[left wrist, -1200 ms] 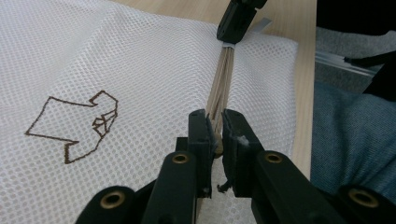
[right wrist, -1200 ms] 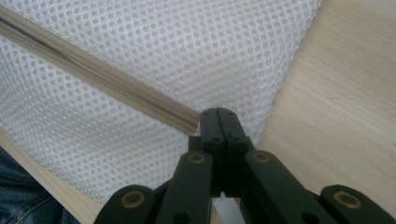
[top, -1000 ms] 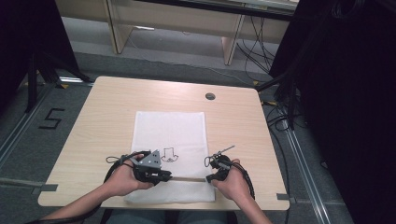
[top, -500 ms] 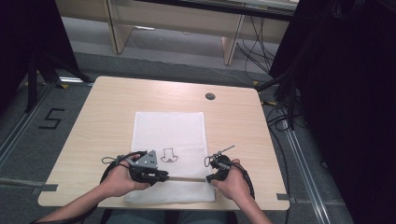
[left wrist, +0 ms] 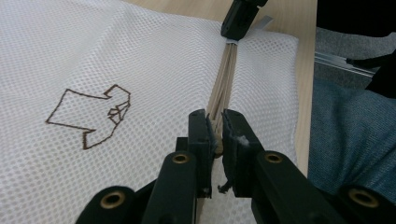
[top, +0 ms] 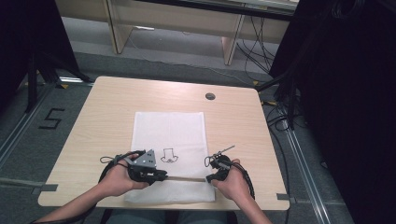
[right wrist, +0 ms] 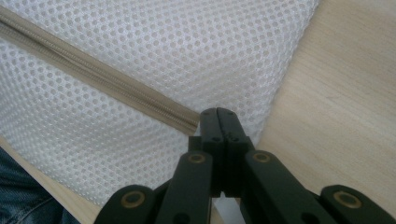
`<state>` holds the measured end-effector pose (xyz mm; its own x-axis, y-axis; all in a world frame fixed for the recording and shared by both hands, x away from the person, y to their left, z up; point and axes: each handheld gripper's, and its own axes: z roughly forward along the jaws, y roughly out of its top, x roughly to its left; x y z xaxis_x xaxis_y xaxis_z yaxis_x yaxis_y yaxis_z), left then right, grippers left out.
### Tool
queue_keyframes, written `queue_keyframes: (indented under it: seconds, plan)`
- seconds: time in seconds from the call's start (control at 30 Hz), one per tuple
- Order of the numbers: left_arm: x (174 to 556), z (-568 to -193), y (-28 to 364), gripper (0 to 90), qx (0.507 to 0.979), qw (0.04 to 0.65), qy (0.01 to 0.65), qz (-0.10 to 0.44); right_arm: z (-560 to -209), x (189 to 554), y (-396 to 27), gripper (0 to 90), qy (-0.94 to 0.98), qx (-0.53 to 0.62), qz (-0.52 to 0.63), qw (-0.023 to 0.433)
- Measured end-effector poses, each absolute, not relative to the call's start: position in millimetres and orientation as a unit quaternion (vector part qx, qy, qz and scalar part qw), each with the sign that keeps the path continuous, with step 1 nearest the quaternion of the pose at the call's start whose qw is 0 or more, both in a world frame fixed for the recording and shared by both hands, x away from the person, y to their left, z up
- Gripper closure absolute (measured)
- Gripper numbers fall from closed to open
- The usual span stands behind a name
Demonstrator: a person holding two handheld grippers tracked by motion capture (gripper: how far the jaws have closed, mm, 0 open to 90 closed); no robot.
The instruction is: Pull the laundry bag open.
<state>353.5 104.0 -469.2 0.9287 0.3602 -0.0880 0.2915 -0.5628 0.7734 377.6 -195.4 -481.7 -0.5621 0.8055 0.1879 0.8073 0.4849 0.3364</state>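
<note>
The left tongs [top: 161, 176] have slid slightly left along the zipper [top: 184, 178] of the mesh bag [top: 169, 130]

Both forearms come in low over the near edge of the surface [top: 84, 140], hands level with each other. The left tongs [left wrist: 215, 135] point toward the right hand, jaws nearly together, pinching a thin strip. The right tongs [right wrist: 218, 122] sit near the surface's near right corner, jaws pressed fully together.

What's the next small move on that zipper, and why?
Probably slide the left claw along the zipper toward the right claw. It pinches the pull, the right claw clamps the far end of the mesh bag, and the track between looks taut.
</note>
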Motion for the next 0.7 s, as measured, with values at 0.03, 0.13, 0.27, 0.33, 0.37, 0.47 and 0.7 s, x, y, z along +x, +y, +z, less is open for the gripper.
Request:
queue_keyframes:
  seconds: [0.03, 0.13, 0.27, 0.33, 0.37, 0.47, 0.7]
  plan:
    - [352.5, -469.4, 104.7, 81.8, 0.881, 0.432, 0.189, 0.038, -482.1, 378.0, -195.8, 90.0, -0.864, -0.463, -0.199, -0.001]
    - [351.6, -471.6, 107.5, 81.8, 0.882, 0.431, 0.189, 0.037, -481.7, 377.9, -195.4, 90.0, -0.862, -0.467, -0.198, 0.0]
    - [351.5, -470.6, 107.7, 81.8, 0.884, 0.427, 0.187, 0.041, -481.6, 377.7, -194.9, 90.0, -0.862, -0.468, -0.198, -0.001]
    - [351.5, -471.4, 107.4, 81.8, 0.882, 0.431, 0.188, 0.037, -481.6, 377.7, -195.0, 90.0, -0.861, -0.468, -0.198, 0.0]
    - [351.5, -471.4, 107.6, 81.7, 0.883, 0.429, 0.187, 0.037, -482.0, 377.8, -195.5, 90.0, -0.863, -0.465, -0.199, -0.002]
    - [351.6, -470.7, 108.3, 81.8, 0.883, 0.429, 0.187, 0.039, -481.9, 377.6, -195.5, 90.0, -0.862, -0.468, -0.196, 0.0]
    - [352.7, -469.7, 113.3, 81.8, 0.883, 0.429, 0.188, 0.041, -482.1, 377.9, -195.7, 90.0, -0.862, -0.466, -0.198, 0.001]
